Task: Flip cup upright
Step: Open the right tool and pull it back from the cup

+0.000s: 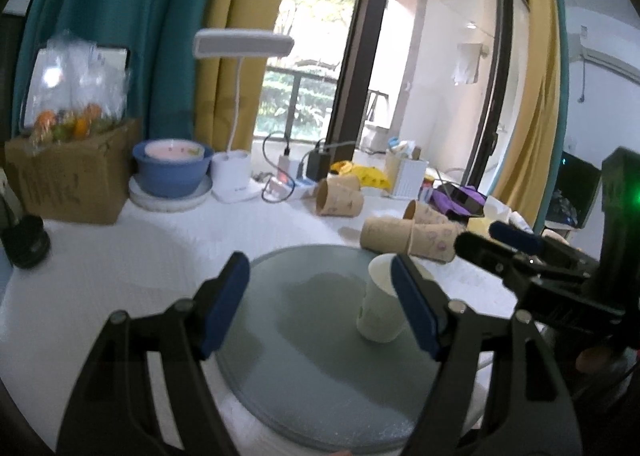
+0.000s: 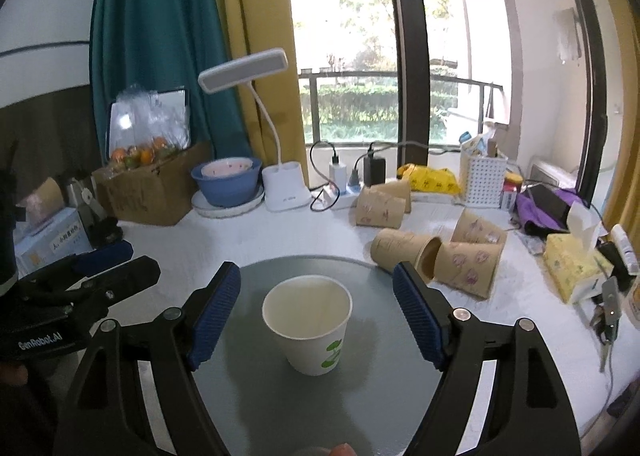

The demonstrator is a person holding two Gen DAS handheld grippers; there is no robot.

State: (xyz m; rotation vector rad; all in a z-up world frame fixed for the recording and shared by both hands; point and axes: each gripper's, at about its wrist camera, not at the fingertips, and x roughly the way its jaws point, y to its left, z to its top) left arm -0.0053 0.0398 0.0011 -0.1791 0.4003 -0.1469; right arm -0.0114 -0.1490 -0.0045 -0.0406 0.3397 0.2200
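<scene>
A white paper cup [image 2: 310,326] with a green leaf print stands upright, mouth up, on the round grey glass plate [image 2: 256,408]. My right gripper [image 2: 316,312] is open, its blue pads on either side of the cup and not touching it. In the left wrist view the cup [image 1: 378,306] stands at the plate's right, partly hidden behind my right finger pad. My left gripper [image 1: 320,304] is open and empty over the plate [image 1: 304,368]. The right gripper [image 1: 500,246] shows at the right of that view; the left gripper [image 2: 112,270] shows at the left of the right wrist view.
Several brown paper cups [image 2: 436,256] lie on their sides on the white cloth beyond the plate. Along the back stand a cardboard box [image 2: 152,186], a blue bowl [image 2: 226,182], a white desk lamp [image 2: 286,186], chargers and a white basket [image 2: 482,180]. A tissue pack [image 2: 576,268] and keys lie right.
</scene>
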